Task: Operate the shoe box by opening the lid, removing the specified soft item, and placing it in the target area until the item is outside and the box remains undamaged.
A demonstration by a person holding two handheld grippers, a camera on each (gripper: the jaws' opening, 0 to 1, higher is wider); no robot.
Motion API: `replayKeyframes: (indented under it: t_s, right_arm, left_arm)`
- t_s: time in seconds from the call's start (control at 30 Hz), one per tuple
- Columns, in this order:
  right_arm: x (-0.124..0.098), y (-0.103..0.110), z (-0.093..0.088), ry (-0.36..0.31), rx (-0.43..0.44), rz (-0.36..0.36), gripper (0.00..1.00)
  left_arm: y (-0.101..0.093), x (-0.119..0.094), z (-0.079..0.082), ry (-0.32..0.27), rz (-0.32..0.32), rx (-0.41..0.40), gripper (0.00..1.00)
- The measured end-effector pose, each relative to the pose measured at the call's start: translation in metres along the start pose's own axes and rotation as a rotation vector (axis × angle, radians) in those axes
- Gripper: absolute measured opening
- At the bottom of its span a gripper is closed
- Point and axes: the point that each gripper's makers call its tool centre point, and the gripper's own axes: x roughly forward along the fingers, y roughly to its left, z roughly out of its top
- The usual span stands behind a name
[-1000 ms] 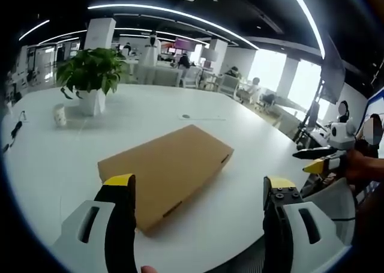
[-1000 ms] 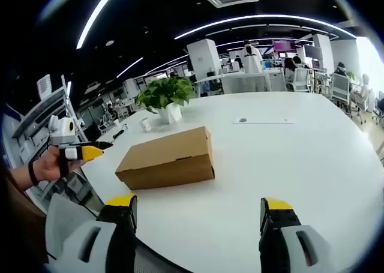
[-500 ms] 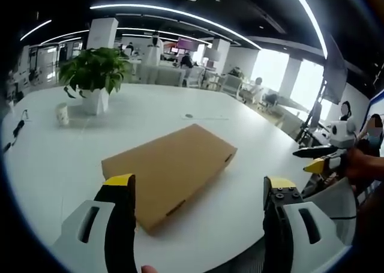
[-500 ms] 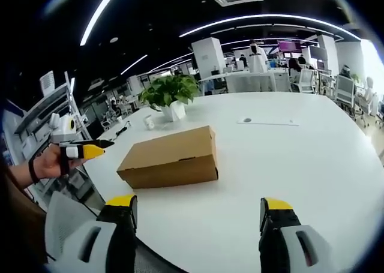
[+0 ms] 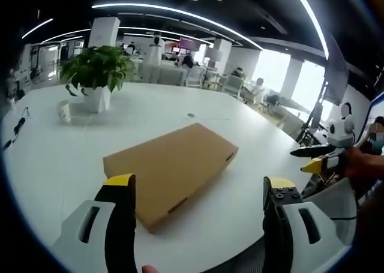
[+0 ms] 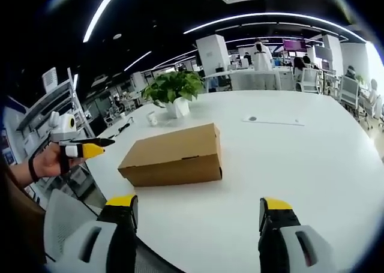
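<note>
A closed brown cardboard shoe box (image 5: 170, 170) lies on the white table (image 5: 144, 114), its lid down. In the right gripper view the same shoe box (image 6: 172, 154) shows its long side wall. My left gripper (image 5: 195, 189) stands open just short of the box's near corner, nothing between its yellow-tipped fingers. My right gripper (image 6: 195, 206) is also open, held back from the box over the table's near edge. The right gripper (image 5: 317, 159) appears at the right in the left gripper view, and the left gripper (image 6: 84, 148) at the left in the right gripper view, held in a hand.
A potted green plant (image 5: 95, 75) and a small white cup (image 5: 63, 111) stand at the table's far left. A flat paper strip (image 6: 273, 121) lies beyond the box. A grey chair back (image 6: 66, 216) sits under the near table edge. Office desks and people are far behind.
Both views have drifted slightly, so the box sits a little closer and more central. Box stays shut; both grippers stay open.
</note>
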Motion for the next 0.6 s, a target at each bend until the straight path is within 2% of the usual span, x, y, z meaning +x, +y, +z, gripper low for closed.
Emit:
replayKeyframes:
  t_s: [0.37,0.6]
  right_arm:
    - [0.022,0.003,0.000,0.036,-0.050,0.039,0.83]
    - [0.043,0.008,0.007,0.051,-0.081,0.077,0.82]
  left_arm:
    - [0.012,-0.001,-0.007,0.008,0.022,-0.015,0.87]
    - [0.027,0.000,-0.015,0.020,0.069,-0.039,0.86]
